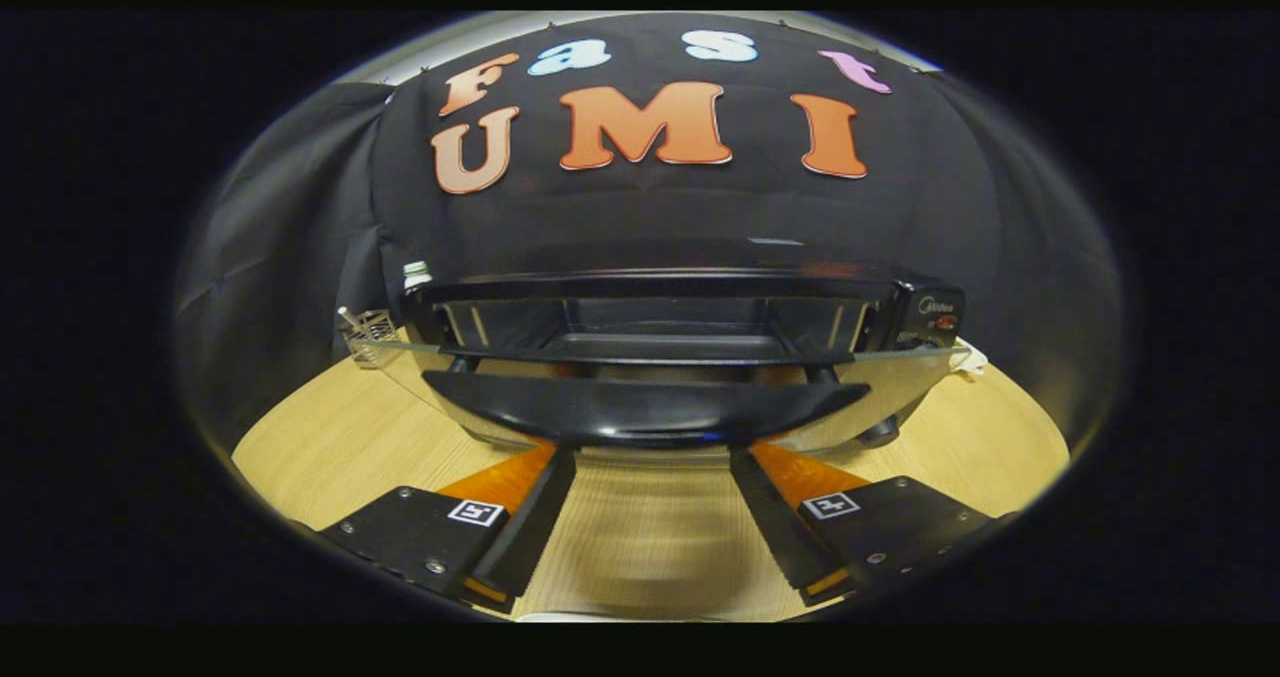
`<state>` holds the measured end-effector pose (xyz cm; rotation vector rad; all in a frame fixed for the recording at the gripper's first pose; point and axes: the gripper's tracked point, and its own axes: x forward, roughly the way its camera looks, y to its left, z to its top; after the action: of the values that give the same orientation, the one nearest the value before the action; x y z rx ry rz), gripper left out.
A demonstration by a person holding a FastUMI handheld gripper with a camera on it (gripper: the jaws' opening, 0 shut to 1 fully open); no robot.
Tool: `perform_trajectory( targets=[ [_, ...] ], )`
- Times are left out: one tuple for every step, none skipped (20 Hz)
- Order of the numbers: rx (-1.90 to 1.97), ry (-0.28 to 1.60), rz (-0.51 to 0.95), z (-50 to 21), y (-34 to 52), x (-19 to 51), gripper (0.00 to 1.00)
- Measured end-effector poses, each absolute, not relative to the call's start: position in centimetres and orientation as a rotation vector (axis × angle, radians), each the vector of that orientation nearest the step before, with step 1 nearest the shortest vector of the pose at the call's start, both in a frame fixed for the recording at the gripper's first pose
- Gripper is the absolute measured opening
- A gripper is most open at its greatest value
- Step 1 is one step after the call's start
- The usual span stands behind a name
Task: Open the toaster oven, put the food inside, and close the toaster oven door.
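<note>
Toaster oven (660, 307) open, gripper (652, 457) spread.

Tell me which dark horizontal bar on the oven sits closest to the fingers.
The door handle, the thick curved bar on the lowered glass door, just ahead of the open gripper. The tray edge and the oven's top frame lie beyond it.

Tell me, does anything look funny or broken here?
Nothing looks broken or spilled. The toaster oven sits on the wooden table with its glass door swung down flat, and its handle lies just ahead of the open gripper. A small wire basket stands beside the oven.
</note>
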<state>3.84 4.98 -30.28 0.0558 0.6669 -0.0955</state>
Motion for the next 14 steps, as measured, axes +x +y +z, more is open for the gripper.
perform_trajectory(
  targets=[
    [0.042, 0.642, -0.115, -29.7, 4.5, 4.6, 0.93],
    [0.03, 0.62, -0.132, -29.4, 4.3, 5.5, 0.93],
    [0.019, 0.607, -0.146, -29.3, 4.1, 6.3, 0.93],
    [0.012, 0.602, -0.161, -29.2, 3.9, 6.8, 0.92],
    [0.014, 0.613, -0.178, -29.3, 3.8, 6.9, 0.92],
    [0.014, 0.614, -0.183, -29.2, 3.9, 6.9, 0.92],
    [0.004, 0.614, -0.182, -29.2, 4.1, 6.8, 0.92],
    [-0.009, 0.606, -0.171, -29.0, 4.3, 6.7, 0.92],
    [-0.02, 0.594, -0.166, -28.3, 4.4, 6.6, 0.92],
    [-0.026, 0.574, -0.162, -27.4, 4.6, 6.6, 0.92],
    [-0.023, 0.545, -0.152, -26.4, 4.8, 6.5, 0.92],
    [-0.017, 0.512, -0.143, -25.0, 5.0, 6.2, 0.92],
    [-0.009, 0.48, -0.136, -23.8, 5.0, 5.8, 0.92],
    [0.02, 0.496, -0.117, -23.1, 5.5, 5.1, 0.91]
  ],
)
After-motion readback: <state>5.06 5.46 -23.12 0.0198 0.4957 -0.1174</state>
